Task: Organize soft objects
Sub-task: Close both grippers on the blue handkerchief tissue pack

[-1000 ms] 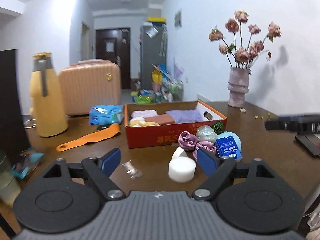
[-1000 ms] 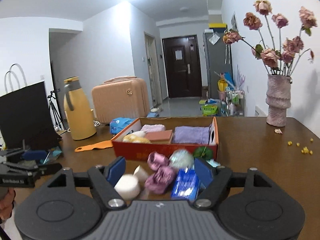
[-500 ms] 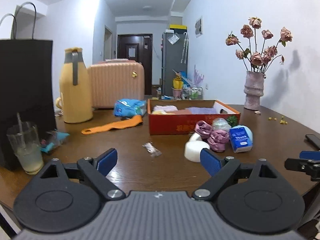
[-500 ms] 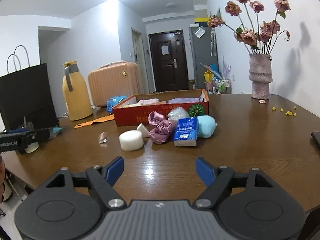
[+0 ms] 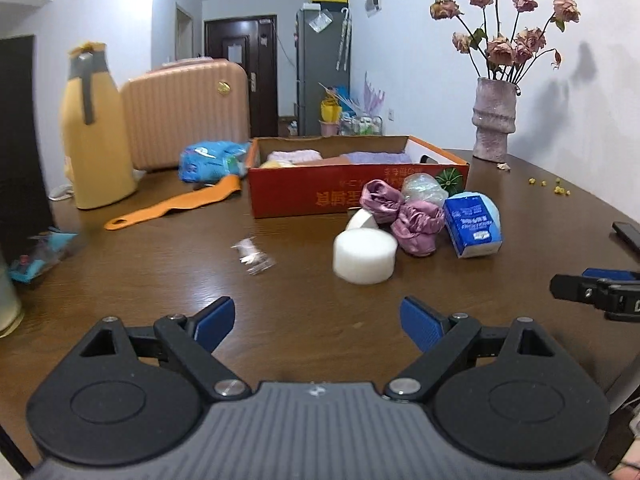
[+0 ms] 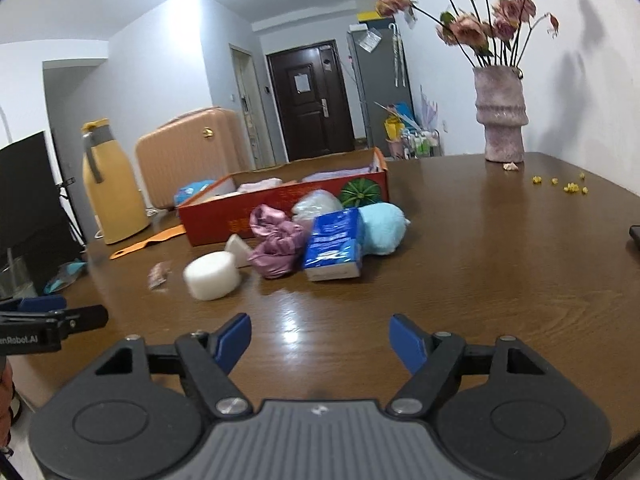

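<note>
A red cardboard box [image 5: 320, 196] [image 6: 256, 210] with folded cloths inside stands mid-table. In front of it lie a white round sponge [image 5: 365, 255] [image 6: 212, 275], a white wedge [image 5: 361, 219], pink scrunchies [image 5: 416, 222] [image 6: 278, 246], a blue tissue pack [image 5: 472, 226] [image 6: 334, 244], a light blue plush [image 6: 382, 227], a clear bag [image 5: 424, 189] and a green pumpkin toy [image 6: 360, 191]. My left gripper [image 5: 316, 322] is open and empty, short of the sponge. My right gripper [image 6: 320, 340] is open and empty, short of the pile.
A yellow thermos [image 5: 94, 128], a pink suitcase [image 5: 188, 114], a blue packet [image 5: 210, 160], an orange strap [image 5: 176, 204] and a small wrapper [image 5: 254, 254] are at the left. A vase of dried roses [image 5: 494, 120] stands far right. A phone [image 5: 626, 234] lies at the right edge.
Both grippers pulled back from the pile to the near table edge over the last second, then the left one moved slightly closer. Both stay open. The objects have not moved.
</note>
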The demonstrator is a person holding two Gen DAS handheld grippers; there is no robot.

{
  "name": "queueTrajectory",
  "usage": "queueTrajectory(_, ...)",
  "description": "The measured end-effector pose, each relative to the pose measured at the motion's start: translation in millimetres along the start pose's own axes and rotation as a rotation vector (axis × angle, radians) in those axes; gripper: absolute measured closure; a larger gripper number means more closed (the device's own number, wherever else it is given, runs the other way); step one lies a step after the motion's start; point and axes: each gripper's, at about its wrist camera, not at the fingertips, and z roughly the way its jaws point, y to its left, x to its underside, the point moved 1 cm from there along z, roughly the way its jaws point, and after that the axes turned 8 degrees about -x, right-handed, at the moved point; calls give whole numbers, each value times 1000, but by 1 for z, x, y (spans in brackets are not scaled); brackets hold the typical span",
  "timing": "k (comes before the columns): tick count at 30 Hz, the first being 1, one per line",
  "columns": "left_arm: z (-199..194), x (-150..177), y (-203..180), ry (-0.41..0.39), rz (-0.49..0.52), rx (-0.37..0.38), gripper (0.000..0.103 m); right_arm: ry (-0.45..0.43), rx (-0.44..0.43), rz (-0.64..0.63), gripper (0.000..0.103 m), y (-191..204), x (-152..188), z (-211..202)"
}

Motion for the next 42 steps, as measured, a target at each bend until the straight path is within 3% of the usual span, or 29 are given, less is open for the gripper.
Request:
queueTrajectory(8,59,-48,-52,-26,71,128,23,8,32,22,35,-35,-33,50)
queueTrajectory(12,86,-64,-71,-38,89,141,23,2,31,18,35,-48,-53,73)
queueTrajectory(19,120,-72,-76,-6,105,131,24,4,-23,-2,38,-54,-73,109)
queueTrajectory(24,138,-58,-56,96,32,152,25,33,-92,-22,38,-36,-67,126)
queueTrajectory(27,140,-51,-40,121,-23,150,27,71,-62,-63,39,-23,-58,137)
queueTrajectory(29,139,-49,-31,121,-33,115,31,84,-61,-55,43,-22,-57,139)
queueTrajectory(30,138,-49,-27,120,-42,108,31,90,-53,-63,52,-21,-57,139)
queueTrajectory(32,137,-50,-20,114,-51,70,31,110,-49,-91,52,-17,-54,137)
queueTrajectory(34,132,-50,-16,97,-44,31,31,132,-92,-98,53,-12,-51,130)
queueTrajectory(42,95,-43,-8,70,-85,55,28,189,-251,-149,52,11,-23,92)
